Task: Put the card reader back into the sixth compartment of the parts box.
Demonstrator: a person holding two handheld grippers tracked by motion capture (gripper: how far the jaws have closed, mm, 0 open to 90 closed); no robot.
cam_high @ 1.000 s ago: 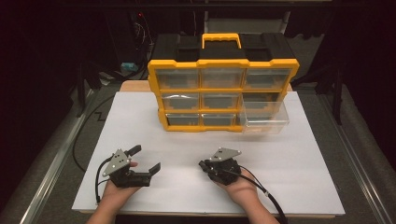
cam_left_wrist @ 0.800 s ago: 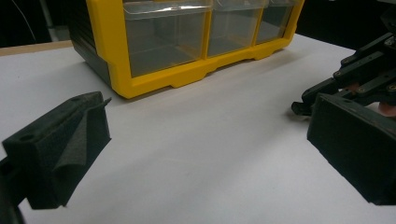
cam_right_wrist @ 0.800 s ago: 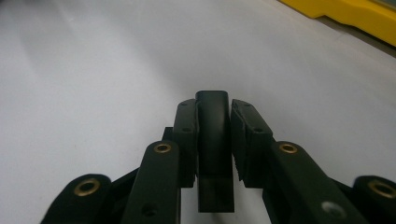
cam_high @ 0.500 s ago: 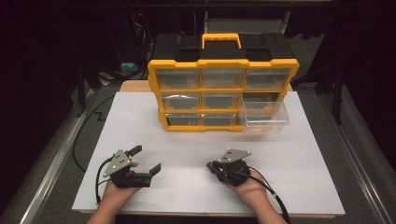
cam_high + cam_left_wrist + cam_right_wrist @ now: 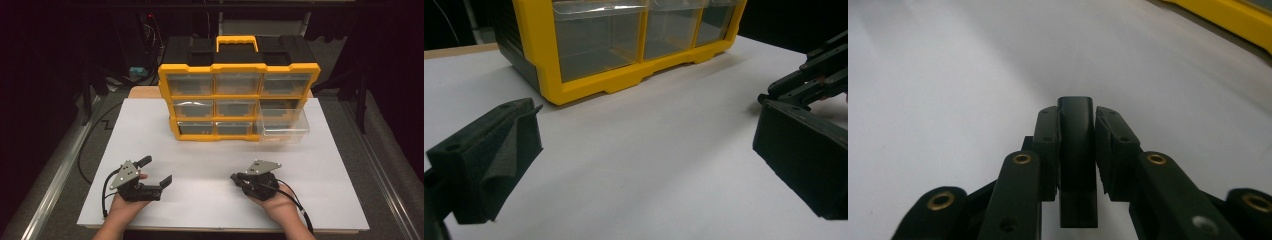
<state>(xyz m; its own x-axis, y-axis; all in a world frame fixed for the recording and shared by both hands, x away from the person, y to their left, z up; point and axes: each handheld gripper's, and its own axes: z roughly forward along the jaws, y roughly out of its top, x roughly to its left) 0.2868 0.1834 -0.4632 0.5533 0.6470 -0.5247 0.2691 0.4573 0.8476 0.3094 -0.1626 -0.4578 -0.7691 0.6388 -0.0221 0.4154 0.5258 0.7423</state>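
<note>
organiser [image 5: 1228, 15] cropped, drawer contents indiscernible

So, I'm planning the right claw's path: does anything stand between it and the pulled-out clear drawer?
Nothing visible does. Only bare white table lies between the right claw, shut on a small black piece, and the drawer; the left claw sits off to the side.

Your left gripper [image 5: 152, 181]: matt black jaws, pads look like coarse foam-rubber, slightly grainy. Your right gripper [image 5: 234, 177]: black plastic links with brass-coloured rivets; a smooth, glossy black plastic block [image 5: 1076, 145] sits between its pads. Grey plates on top of both look like dull metal. At 12 o'clock, the organizer [image 5: 239, 102]: glossy yellow plastic frame, clear plastic drawers, matt black top. White sheet [image 5: 210, 160] smooth, matt, paper-like, over a pale wooden table [image 5: 142, 92] edge.
</note>
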